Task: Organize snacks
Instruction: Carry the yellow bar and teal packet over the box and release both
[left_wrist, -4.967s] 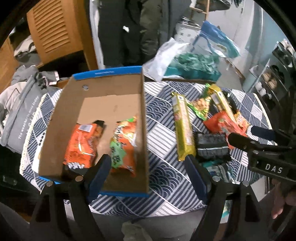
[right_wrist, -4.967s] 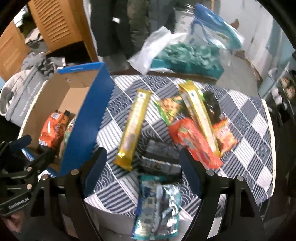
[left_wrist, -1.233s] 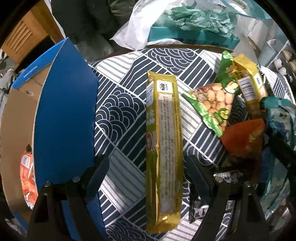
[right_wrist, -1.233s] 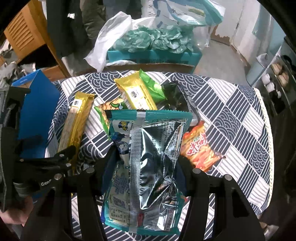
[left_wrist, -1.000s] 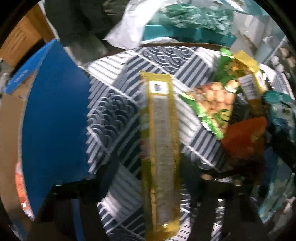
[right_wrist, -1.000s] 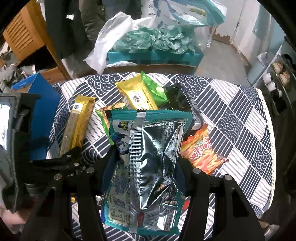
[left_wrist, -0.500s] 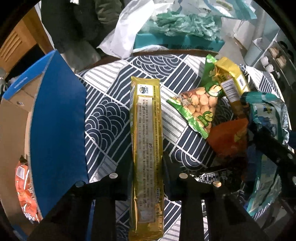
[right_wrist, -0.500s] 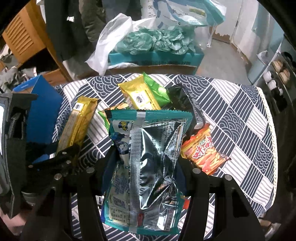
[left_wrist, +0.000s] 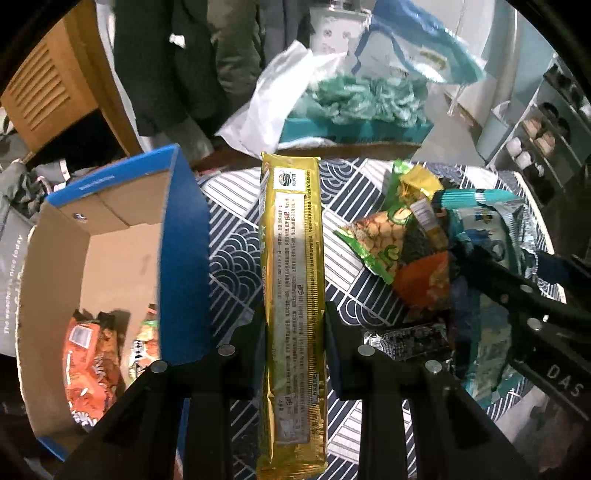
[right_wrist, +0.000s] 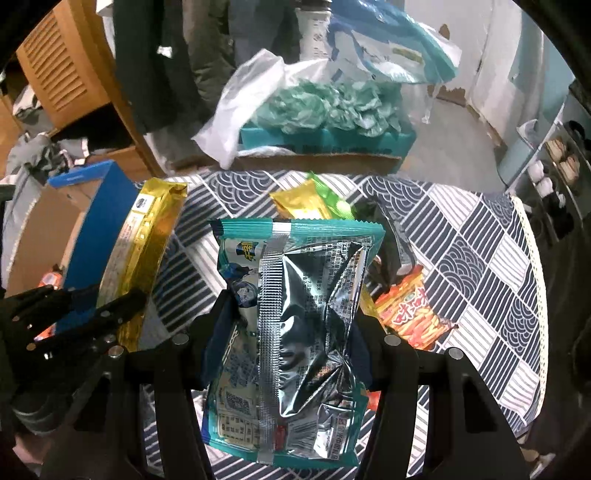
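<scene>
On the table (right_wrist: 480, 236), the box (left_wrist: 110, 236) sits at the left edge with two packets (left_wrist: 88, 362) inside. Loose snack packets (left_wrist: 384, 243) lie right of the box.

Probably a lived-in home: hanging coats (left_wrist: 177, 62), a wooden louvred cabinet (right_wrist: 62, 70), and a cloth-covered table (right_wrist: 480, 258) strewn with snacks.

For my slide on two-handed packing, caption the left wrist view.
Left gripper lifts a long gold snack pack beside the cardboard box.
</scene>
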